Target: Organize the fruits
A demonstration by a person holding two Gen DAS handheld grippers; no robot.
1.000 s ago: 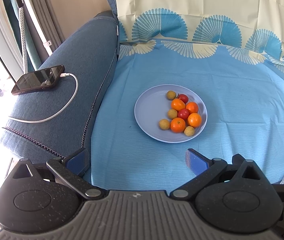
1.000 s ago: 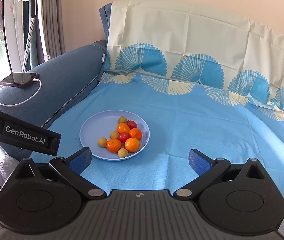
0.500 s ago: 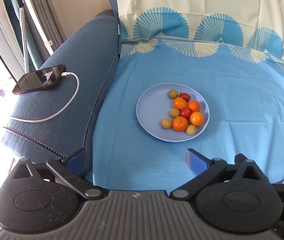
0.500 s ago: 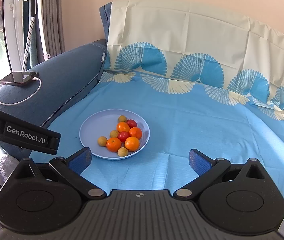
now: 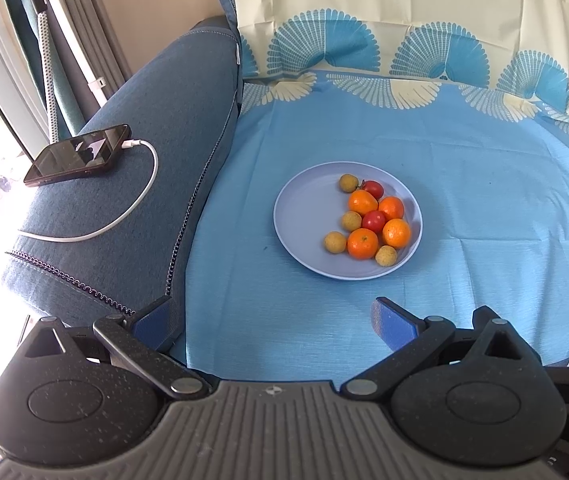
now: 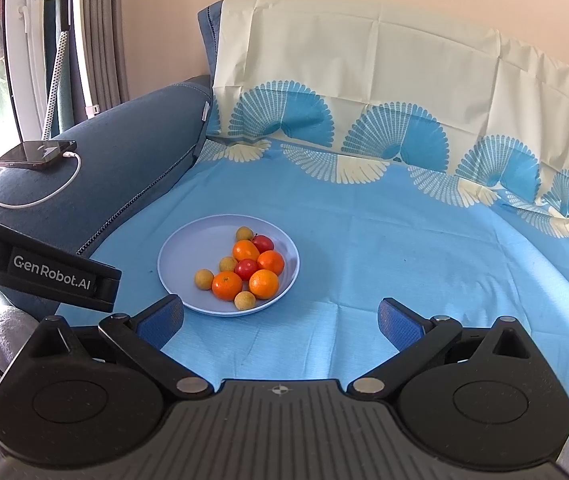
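Bare blue cloth (image 6: pixel 364 248) surrounds the plate (image 6: pixel 188 252) of fruits (image 6: pixel 250 268), lying ahead of both empty, spread-fingered grippers, left gripper (image 5: pixel 272 320) and right gripper (image 6: pixel 280 318).

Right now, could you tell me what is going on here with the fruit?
A person holds two grippers over a sofa covered with a blue patterned cloth. Both the left gripper and the right gripper are open and empty, short of a round lilac plate. It holds four orange mandarins, two red tomatoes and four small tan fruits, none picked up. A black phone charges on the armrest.
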